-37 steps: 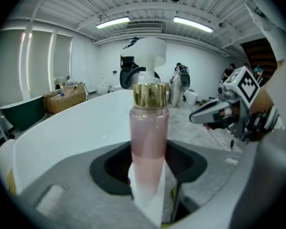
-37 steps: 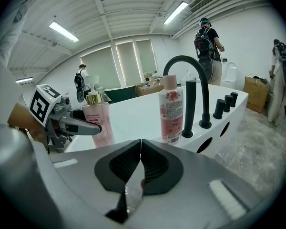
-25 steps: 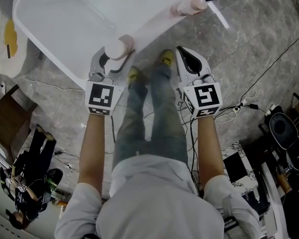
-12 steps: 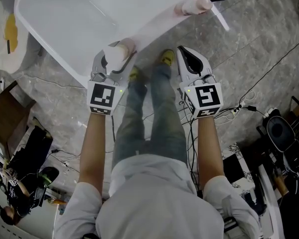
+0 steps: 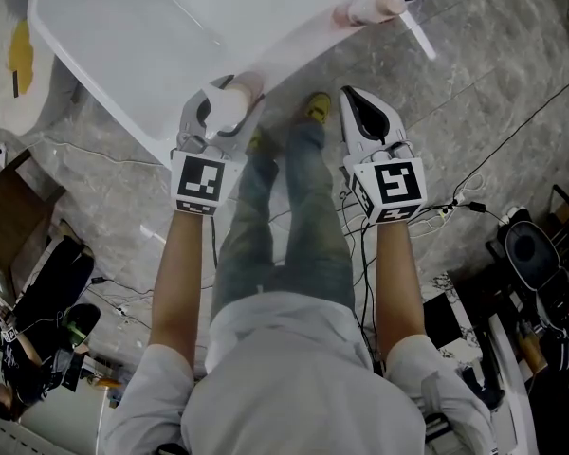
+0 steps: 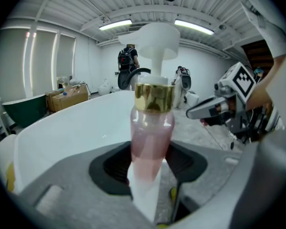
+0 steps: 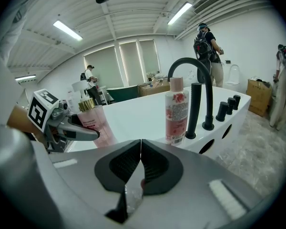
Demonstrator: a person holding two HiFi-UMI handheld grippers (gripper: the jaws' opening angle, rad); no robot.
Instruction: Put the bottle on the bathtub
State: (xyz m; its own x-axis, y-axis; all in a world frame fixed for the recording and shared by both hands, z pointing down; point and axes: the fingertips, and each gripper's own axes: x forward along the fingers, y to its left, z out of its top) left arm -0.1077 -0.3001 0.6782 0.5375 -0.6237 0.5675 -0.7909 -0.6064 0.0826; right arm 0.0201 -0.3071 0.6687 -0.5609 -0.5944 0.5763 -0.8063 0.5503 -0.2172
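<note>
My left gripper (image 5: 220, 119) is shut on a pink pump bottle (image 6: 151, 142) with a gold collar and a white pump head (image 5: 224, 108). It holds the bottle upright right at the near rim of the white bathtub (image 5: 133, 36). The right gripper view also shows this bottle (image 7: 93, 120) in the left jaws, against the tub edge. My right gripper (image 5: 358, 112) is shut and empty, hanging over the stone floor just right of the person's legs, short of the tub.
A second pink bottle (image 5: 368, 9) stands on the tub's far right corner next to a black faucet (image 7: 196, 94) and black knobs (image 7: 227, 108). Cables (image 5: 460, 203) run over the marble floor at right. People stand farther back in the room.
My left gripper has carried the bottle slightly forward and right, closer over the tub rim. The right gripper has stayed almost still.
</note>
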